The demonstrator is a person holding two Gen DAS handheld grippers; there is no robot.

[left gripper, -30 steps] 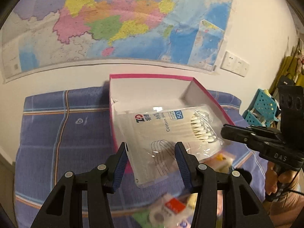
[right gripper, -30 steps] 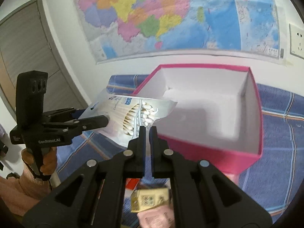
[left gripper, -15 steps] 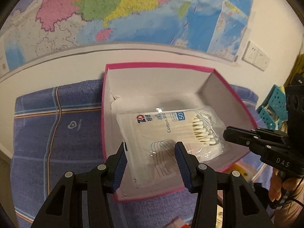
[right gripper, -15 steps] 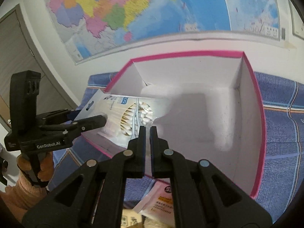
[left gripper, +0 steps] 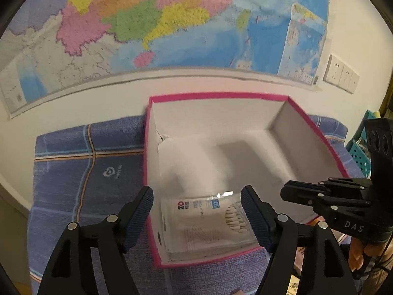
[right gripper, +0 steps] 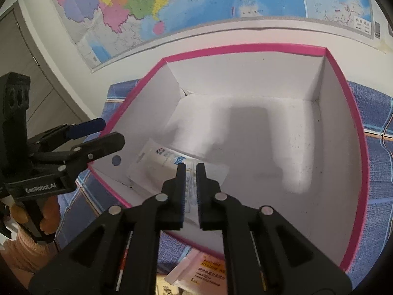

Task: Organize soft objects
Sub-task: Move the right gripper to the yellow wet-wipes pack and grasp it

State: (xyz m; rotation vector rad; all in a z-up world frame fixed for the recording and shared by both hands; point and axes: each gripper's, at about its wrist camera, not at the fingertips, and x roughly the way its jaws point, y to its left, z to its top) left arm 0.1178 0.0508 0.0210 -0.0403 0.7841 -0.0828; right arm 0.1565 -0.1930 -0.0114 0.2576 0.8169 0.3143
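Observation:
A clear bag of cotton swabs point(left gripper: 203, 221) lies flat on the floor of the pink-rimmed white box point(left gripper: 316, 132), in its near left corner. My left gripper point(left gripper: 197, 206) is open and empty, its fingers wide apart above the bag. In the right wrist view the bag point(right gripper: 159, 162) lies just beyond my right gripper point(right gripper: 189, 172), whose jaws stand slightly apart with nothing between them. The box point(right gripper: 353, 132) fills that view. The left gripper point(right gripper: 103, 135) shows at the left there, and the right gripper point(left gripper: 287, 191) at the right of the left wrist view.
The box stands on a blue checked cloth point(left gripper: 73, 172) against a white wall with a map point(left gripper: 147, 24). Small packets point(right gripper: 208, 268) lie on the cloth in front of the box. A teal basket point(left gripper: 358, 152) stands at the far right.
Both grippers carried the swab bag forward over the box. The left jaws opened wider and the right jaws parted, and the bag dropped to the box floor.

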